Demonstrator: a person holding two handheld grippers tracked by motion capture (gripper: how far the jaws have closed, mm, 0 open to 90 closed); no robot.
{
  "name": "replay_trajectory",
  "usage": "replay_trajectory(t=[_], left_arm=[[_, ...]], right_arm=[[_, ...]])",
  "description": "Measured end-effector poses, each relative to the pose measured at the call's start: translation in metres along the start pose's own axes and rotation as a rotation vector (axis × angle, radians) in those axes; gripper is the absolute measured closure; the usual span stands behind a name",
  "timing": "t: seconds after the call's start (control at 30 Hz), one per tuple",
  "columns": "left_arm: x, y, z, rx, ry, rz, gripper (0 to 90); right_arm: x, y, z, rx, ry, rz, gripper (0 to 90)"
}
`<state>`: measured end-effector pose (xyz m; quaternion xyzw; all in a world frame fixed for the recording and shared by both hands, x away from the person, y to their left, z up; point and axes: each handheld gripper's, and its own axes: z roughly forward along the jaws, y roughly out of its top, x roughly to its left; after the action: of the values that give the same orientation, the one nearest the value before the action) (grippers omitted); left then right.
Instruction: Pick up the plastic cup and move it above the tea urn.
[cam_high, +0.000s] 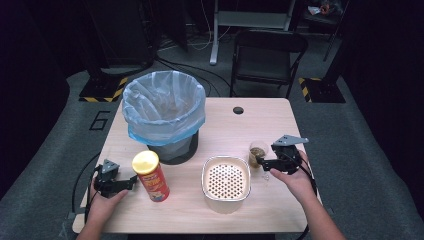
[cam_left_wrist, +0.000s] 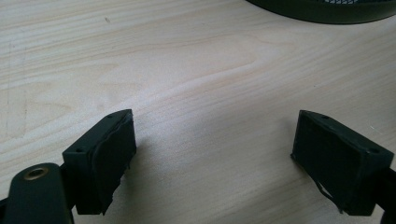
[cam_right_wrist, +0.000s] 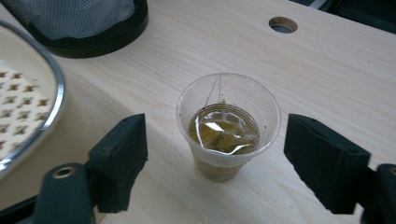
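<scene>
Cup (cam_right_wrist: 229, 128) of perhaps tea, between open right gripper (cam_right_wrist: 233, 163)

From the high view we see a brightly lit desk (cam_high: 220, 125) ringed by a dim room whose edges sink to near black. Light falls from above, so shadows stay short and soft. That view is low in detail and slightly blurred. In the left gripper view the wood grain is sharp while the near jaws look soft. In the right gripper view we catch a white glare on the liquid in the clear cup (cam_right_wrist: 229, 126).
</scene>
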<state>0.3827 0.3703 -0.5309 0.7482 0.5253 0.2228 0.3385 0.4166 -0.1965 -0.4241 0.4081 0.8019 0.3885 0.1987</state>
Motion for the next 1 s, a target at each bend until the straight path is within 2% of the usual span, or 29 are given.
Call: replay_trajectory(t=[0.1, 0.13, 0.27, 0.37, 0.6, 0.83, 0.93, 0.97, 1.0], left_arm=[[0.000, 0.000, 0.000, 0.000, 0.000, 0.000, 13.1], [0.000, 0.000, 0.000, 0.000, 0.000, 0.000, 13.1], [0.000, 0.000, 0.000, 0.000, 0.000, 0.000, 13.2], [0.000, 0.000, 0.000, 0.000, 0.000, 0.001, 13.2], [0.000, 0.000, 0.000, 0.000, 0.000, 0.000, 13.2], [0.000, 0.000, 0.000, 0.000, 0.000, -0.001, 13.2], [0.000, 0.000, 0.000, 0.000, 0.000, 0.000, 13.1], [0.000, 0.000, 0.000, 0.000, 0.000, 0.000, 13.1], [0.000, 0.000, 0.000, 0.000, 0.000, 0.000, 13.2]], right_arm=[[-0.003, -0.003, 0.007, 0.004, 0.000, 0.016, 15.8], [-0.004, -0.005, 0.014, 0.011, -0.010, 0.015, 14.7], [-0.005, -0.008, 0.022, 0.002, -0.011, 0.010, 14.3], [-0.005, -0.009, 0.031, 0.008, -0.022, -0.015, 13.8], [-0.006, -0.014, 0.049, 0.025, -0.024, -0.005, 13.9], [-0.008, -0.018, 0.061, 0.032, -0.027, 0.005, 16.4], [-0.008, -0.019, 0.065, 0.023, -0.038, 0.013, 20.6], [-0.010, -0.019, 0.065, 0.027, -0.029, -0.002, 21.9], [-0.009, -0.019, 0.066, 0.019, -0.035, 0.015, 22.2]])
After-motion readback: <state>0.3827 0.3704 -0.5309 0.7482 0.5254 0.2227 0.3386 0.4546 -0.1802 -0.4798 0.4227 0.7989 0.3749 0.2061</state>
